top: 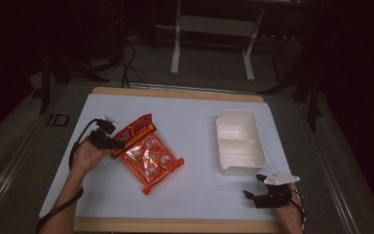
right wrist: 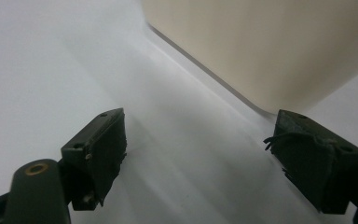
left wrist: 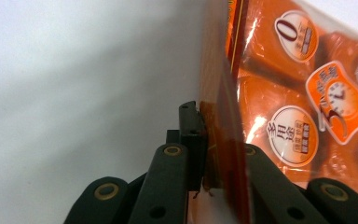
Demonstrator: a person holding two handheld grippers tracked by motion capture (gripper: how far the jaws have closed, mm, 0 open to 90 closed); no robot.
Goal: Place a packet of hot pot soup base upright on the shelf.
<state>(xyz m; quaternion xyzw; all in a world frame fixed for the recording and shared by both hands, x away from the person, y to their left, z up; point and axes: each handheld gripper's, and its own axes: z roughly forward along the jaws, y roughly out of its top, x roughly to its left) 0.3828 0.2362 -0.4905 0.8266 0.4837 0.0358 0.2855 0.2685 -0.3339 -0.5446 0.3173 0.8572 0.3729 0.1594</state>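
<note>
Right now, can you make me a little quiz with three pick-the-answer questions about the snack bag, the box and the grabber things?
1. Where does the orange snack bag lie?
A. left of the white box
B. inside the box
C. on the floor

2. How many compartments has the white box?
A. one
B. two
C. four

3. How do the right gripper jaws stand?
A. shut on the bag
B. shut on the box
C. open, holding nothing

Answers:
1 A, the high view shows the bag on the table near the left gripper, which pinches its edge.
2 B, one divider crosses the box.
3 C, bare table shows between the jaws.
</note>
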